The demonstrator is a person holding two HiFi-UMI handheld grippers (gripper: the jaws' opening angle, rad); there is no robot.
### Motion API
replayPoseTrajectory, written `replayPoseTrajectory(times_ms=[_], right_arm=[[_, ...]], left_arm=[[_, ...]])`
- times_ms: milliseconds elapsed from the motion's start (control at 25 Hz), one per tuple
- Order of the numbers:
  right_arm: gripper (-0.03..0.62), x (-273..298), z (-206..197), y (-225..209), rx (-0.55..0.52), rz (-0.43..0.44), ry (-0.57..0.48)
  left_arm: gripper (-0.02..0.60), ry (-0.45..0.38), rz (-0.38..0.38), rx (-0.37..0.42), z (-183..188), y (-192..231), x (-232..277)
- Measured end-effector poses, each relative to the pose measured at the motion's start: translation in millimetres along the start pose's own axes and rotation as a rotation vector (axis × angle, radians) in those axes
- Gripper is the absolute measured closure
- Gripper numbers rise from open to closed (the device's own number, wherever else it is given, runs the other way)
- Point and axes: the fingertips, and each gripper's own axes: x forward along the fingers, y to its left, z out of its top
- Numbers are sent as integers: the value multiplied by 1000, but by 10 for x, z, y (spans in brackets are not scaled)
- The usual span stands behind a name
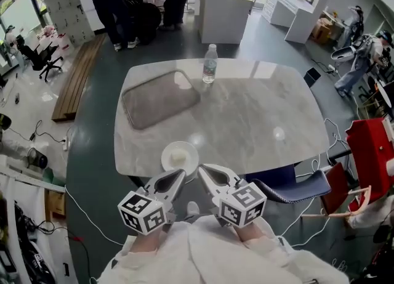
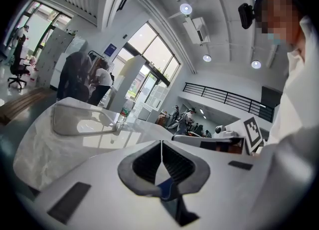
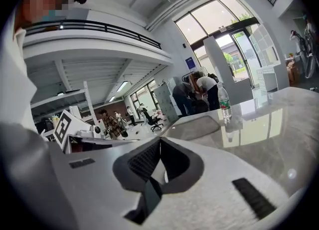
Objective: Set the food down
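The marble counter (image 1: 246, 116) spreads out below me, with a grey tray (image 1: 160, 98) lying on its far left part. I hold my left hand-held gripper (image 1: 180, 174) and my right hand-held gripper (image 1: 201, 169) side by side near my chest, tips just at the near edge; both are clenched on nothing, jaws pressed together. A water bottle (image 1: 210, 64) stands upright at the far edge, beside the tray. A white plate (image 1: 167, 152) sits at the near edge, carrying the pale food (image 1: 178, 156).
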Motion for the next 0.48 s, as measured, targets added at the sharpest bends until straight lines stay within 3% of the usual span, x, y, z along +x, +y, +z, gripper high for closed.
replayPoseTrajectory(times_ms=[480], right_arm=[[592,184,0,-246,36,18,26]], left_arm=[[563,23,37,-33,-4,191,177]])
